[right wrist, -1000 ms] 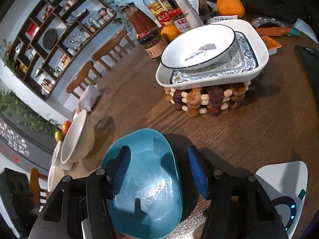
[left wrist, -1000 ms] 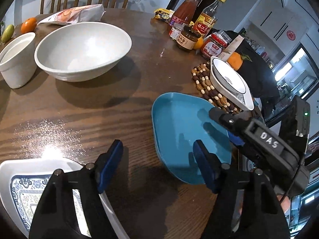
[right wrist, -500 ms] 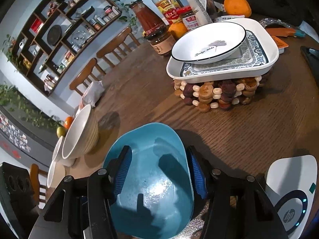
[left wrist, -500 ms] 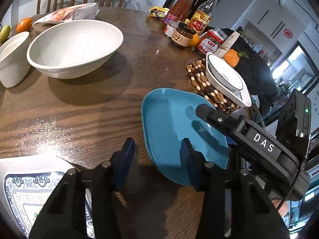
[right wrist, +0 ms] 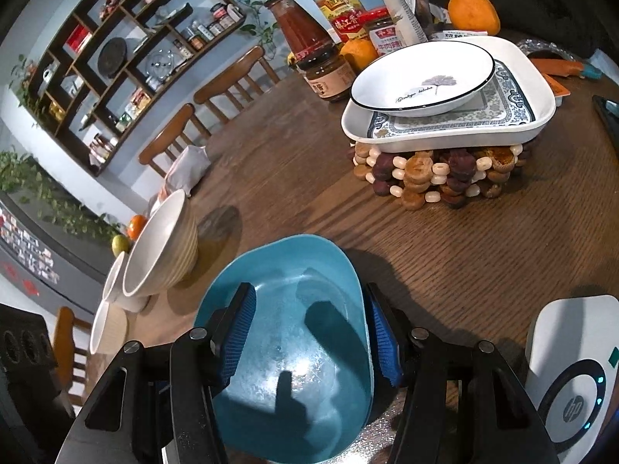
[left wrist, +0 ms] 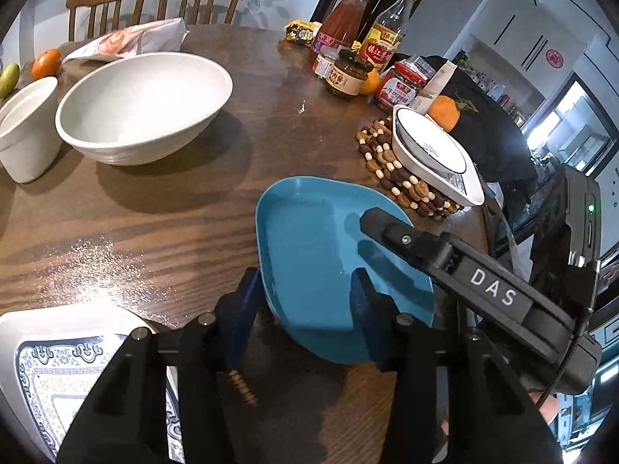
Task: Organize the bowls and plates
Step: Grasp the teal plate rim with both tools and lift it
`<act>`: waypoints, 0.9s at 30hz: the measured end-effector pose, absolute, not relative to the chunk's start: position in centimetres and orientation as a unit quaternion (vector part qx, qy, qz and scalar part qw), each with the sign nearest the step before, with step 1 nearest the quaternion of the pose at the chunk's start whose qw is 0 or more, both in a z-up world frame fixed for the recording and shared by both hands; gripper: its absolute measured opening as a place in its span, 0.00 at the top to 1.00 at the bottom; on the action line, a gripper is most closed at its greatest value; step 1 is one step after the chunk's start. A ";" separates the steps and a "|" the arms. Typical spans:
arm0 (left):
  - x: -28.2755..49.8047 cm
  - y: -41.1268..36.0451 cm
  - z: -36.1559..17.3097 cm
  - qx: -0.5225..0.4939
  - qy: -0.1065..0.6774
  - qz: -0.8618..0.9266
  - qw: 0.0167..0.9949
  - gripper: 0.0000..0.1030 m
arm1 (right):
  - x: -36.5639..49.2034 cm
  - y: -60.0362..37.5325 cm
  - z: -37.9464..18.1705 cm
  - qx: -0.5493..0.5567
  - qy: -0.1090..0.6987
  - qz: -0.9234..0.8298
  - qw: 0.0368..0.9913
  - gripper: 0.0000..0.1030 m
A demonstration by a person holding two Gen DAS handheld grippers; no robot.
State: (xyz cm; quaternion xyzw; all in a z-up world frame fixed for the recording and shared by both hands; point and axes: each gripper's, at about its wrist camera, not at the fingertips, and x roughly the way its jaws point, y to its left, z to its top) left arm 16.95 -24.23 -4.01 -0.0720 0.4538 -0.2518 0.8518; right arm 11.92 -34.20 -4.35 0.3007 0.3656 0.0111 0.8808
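Observation:
A blue plate (left wrist: 313,239) with rounded corners hangs tilted just above the wooden table (left wrist: 154,224). My left gripper (left wrist: 305,305) is shut on its near rim, one pad outside the edge and one inside. My right gripper (right wrist: 309,332) is shut on the same blue plate (right wrist: 294,340) from the other side, and one of its fingers (left wrist: 390,228) lies across the plate in the left wrist view. A black-rimmed white plate (right wrist: 421,77) sits in a patterned white dish (right wrist: 503,116) on a bead trivet (right wrist: 437,178). Another patterned dish (left wrist: 46,367) lies at the near left.
A large white bowl (left wrist: 143,104) and a white cup (left wrist: 27,127) stand at the far left, seen in the right wrist view as stacked bowls (right wrist: 162,247). Sauce bottles and jars (left wrist: 348,73) crowd the back. A white device (right wrist: 572,379) lies near the right edge.
My left gripper's jaws narrowed from wide apart to closed on the blue plate's near rim. The plate came toward the left gripper and tilted up. The right gripper kept its hold.

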 end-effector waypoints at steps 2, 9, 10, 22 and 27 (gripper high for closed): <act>16.7 -24.3 -3.9 -0.066 0.450 -0.250 0.855 0.55 | 11.9 -34.1 -4.2 0.294 0.363 0.010 0.884 0.42; 16.2 -24.2 -3.2 -0.063 0.443 -0.250 0.859 0.55 | 11.0 -33.6 -3.3 0.282 0.348 0.006 0.894 0.42; 15.9 -24.2 -3.0 -0.061 0.438 -0.251 0.861 0.55 | 10.7 -33.4 -3.1 0.278 0.346 0.003 0.896 0.42; 13.4 -24.0 -0.3 -0.049 0.381 -0.269 0.883 0.54 | 7.3 -32.4 0.3 0.258 0.301 -0.018 0.918 0.42; 12.8 -23.1 0.2 -0.060 0.372 -0.279 0.883 0.54 | 6.4 -31.5 1.2 0.248 0.287 -0.028 0.925 0.42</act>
